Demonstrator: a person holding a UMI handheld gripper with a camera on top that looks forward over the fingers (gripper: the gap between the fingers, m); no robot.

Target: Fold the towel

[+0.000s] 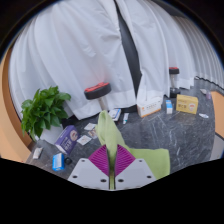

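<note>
Gripper (112,160) clamped on the towel (120,140) – edge lifted off the table (170,128) – ready to fold over.

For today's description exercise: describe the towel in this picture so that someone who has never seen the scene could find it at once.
Start at the dark tabletop in front of the white curtains. Just ahead of the gripper, a yellow-green towel rises from between the magenta pads and spreads over the table. It is the only soft, lime-coloured cloth; the things near it are small boxes and packets, and the potted plant is darker green.
</note>
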